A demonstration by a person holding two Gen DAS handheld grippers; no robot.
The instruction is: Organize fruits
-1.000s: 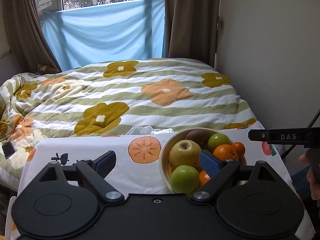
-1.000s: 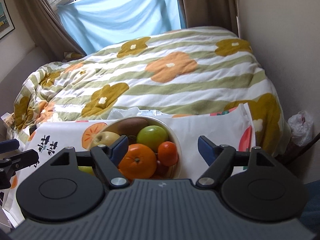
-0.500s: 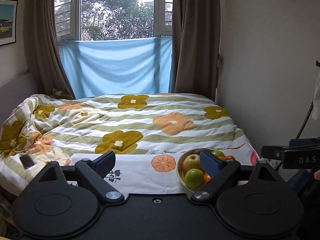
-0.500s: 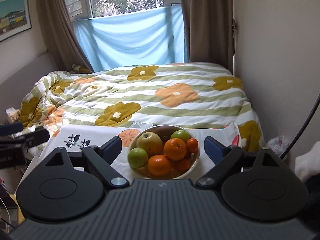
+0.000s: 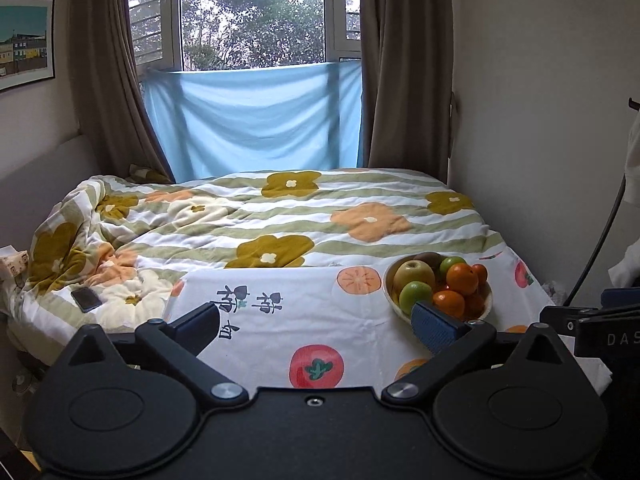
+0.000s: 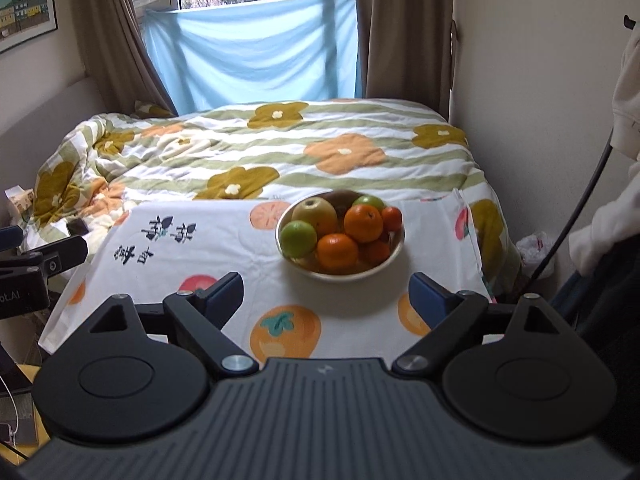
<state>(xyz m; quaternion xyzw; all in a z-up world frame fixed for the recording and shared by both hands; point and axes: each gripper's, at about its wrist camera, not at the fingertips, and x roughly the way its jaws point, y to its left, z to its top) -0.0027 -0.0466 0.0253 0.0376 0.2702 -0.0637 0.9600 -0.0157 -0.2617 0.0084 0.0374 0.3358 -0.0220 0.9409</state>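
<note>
A cream bowl (image 6: 340, 274) stands on the fruit-print cloth, heaped with fruit. It holds a yellow apple (image 6: 316, 212), a green apple (image 6: 298, 237), several oranges (image 6: 363, 223) and a brown kiwi (image 5: 428, 258) at the back. My right gripper (image 6: 326, 294) is open and empty, hanging back from the bowl and centred on it. My left gripper (image 5: 316, 322) has its jaws opening with nothing between them. In its view the bowl (image 5: 387, 284) lies ahead to the right, partly behind the right fingertip (image 5: 434, 326).
The printed cloth (image 5: 280, 320) covers a small table at the foot of a bed with a flowered quilt (image 5: 320, 220). A phone (image 5: 86, 299) lies on the quilt at left. A wall, a dark cable (image 6: 580, 208) and a plastic bag (image 6: 536, 248) are close on the right.
Both grippers have drawn back and risen from the bowl, which now looks smaller and farther off. Both sets of jaws stand wider than before.
</note>
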